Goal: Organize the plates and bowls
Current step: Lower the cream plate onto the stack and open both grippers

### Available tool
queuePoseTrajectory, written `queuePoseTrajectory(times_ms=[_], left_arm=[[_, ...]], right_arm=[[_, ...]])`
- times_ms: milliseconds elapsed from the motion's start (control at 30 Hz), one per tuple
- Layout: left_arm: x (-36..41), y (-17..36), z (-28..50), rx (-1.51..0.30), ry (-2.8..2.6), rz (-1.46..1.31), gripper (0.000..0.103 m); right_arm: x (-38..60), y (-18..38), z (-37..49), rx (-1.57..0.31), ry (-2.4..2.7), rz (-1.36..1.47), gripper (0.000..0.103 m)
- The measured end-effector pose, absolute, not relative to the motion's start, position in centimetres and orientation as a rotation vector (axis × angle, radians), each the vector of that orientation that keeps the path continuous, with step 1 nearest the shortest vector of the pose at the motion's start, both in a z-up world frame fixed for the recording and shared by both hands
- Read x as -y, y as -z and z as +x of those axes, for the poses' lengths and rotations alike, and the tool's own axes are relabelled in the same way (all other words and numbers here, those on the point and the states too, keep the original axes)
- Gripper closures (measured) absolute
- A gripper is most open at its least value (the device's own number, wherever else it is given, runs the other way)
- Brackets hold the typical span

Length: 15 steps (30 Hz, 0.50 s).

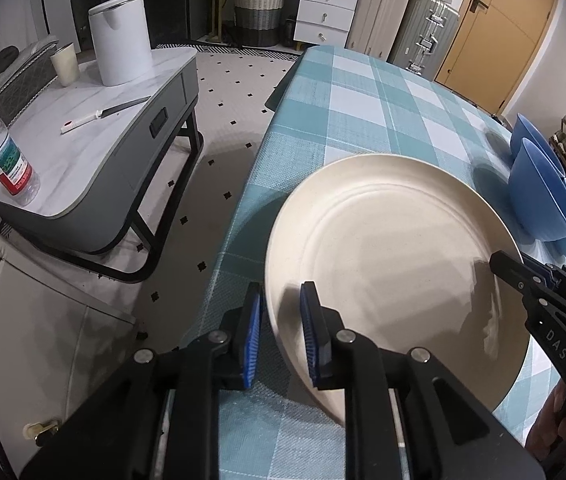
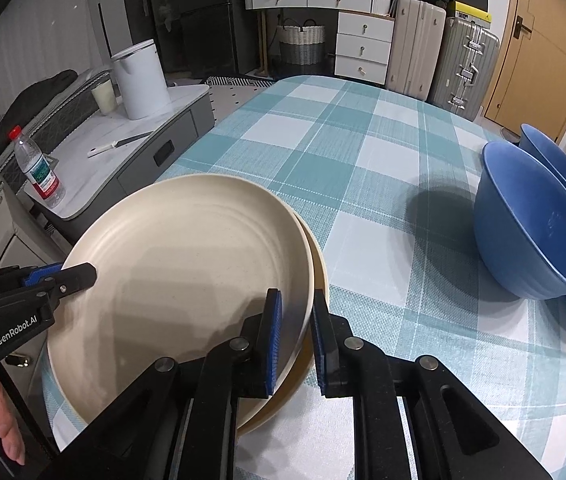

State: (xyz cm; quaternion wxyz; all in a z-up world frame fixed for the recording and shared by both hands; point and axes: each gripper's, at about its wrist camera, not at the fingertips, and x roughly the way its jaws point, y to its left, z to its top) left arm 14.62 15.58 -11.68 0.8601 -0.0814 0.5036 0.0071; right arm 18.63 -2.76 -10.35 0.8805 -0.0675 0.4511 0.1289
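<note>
A cream plate (image 1: 395, 240) lies on a second cream plate (image 2: 319, 268) at the near left corner of the checked table. My left gripper (image 1: 281, 332) straddles the top plate's left rim, jaws a little apart, one pad outside and one inside. My right gripper (image 2: 297, 336) straddles the right rims of the plates (image 2: 187, 264) the same way, with gaps showing at the pads. Each gripper shows in the other's view: the right one (image 1: 539, 280) and the left one (image 2: 55, 280). Three blue bowls (image 2: 535, 232) stand at the right; they also show in the left wrist view (image 1: 543, 192).
The table's left edge (image 1: 243, 200) drops to a tiled floor. A grey side table (image 1: 95, 152) stands to the left with a water bottle (image 1: 3, 152), a knife (image 1: 103, 114), a cup (image 1: 65, 64) and a white kettle (image 1: 121, 38). Suitcases (image 2: 439, 52) and drawers (image 2: 363, 44) stand behind.
</note>
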Motion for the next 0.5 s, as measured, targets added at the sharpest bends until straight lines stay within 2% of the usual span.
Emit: queuePoseTrajectory(times_ms=[333,500], left_arm=[[-15.9,12.0,14.4,-1.071,-0.001,-0.190,0.080],[-15.9,12.7,14.5,-1.084,0.004,-0.190,0.070]], right_arm=[[3.1,8.9,18.3,-0.895,-0.233,-0.163,0.084],[3.7,9.4,18.2,-0.918,-0.245,-0.128,0.084]])
